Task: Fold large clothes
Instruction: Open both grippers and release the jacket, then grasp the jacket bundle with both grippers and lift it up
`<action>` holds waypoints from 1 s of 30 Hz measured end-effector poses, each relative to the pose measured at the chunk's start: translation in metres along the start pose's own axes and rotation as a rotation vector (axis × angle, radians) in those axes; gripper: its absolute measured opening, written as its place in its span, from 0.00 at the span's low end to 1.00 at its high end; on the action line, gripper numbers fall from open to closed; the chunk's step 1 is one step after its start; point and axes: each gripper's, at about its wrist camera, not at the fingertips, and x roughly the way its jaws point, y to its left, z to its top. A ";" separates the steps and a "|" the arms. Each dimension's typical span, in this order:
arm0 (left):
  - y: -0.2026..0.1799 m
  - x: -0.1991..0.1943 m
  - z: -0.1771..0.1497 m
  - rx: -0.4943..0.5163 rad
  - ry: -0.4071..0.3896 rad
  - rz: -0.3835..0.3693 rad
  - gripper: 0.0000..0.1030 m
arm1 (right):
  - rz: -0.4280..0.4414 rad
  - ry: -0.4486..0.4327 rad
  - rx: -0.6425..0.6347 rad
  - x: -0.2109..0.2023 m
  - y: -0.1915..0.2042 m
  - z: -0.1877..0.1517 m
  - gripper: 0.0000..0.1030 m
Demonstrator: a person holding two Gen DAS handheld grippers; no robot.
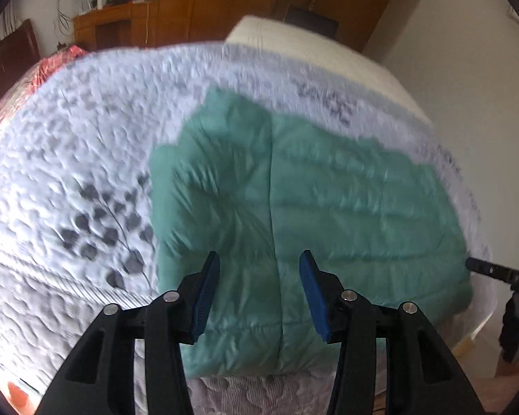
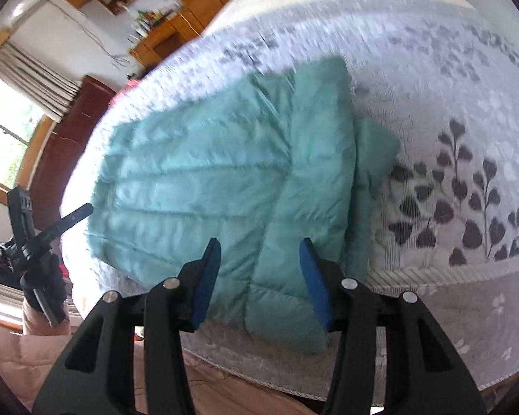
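A green quilted puffer jacket (image 1: 294, 207) lies folded on a bed, near its front edge, and shows again in the right wrist view (image 2: 225, 186). My left gripper (image 1: 259, 269) hangs above the jacket's near part, open, with nothing between its blue pads. My right gripper (image 2: 261, 259) is also open and empty above the jacket's near edge. Each gripper shows at the rim of the other's view: the right one (image 1: 501, 273) at the right edge, the left one (image 2: 52, 228) at the left edge.
The bed wears a white quilted cover (image 1: 86, 138) printed with grey leaves (image 2: 467, 200). A dark wooden headboard (image 2: 72, 145), a window (image 2: 7, 138) and wooden cabinets (image 1: 121, 24) stand beyond. A white wall (image 1: 484, 86) runs along the bed's far side.
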 end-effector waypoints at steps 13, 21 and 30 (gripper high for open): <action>0.004 0.039 -0.017 0.008 0.049 0.020 0.46 | -0.030 0.045 0.041 0.033 -0.023 -0.013 0.40; 0.049 -0.029 -0.008 -0.098 -0.020 0.087 0.68 | -0.079 -0.017 -0.006 -0.013 -0.005 -0.018 0.42; 0.092 -0.001 -0.030 -0.281 0.074 -0.148 0.71 | -0.097 0.047 0.031 0.006 -0.017 -0.028 0.42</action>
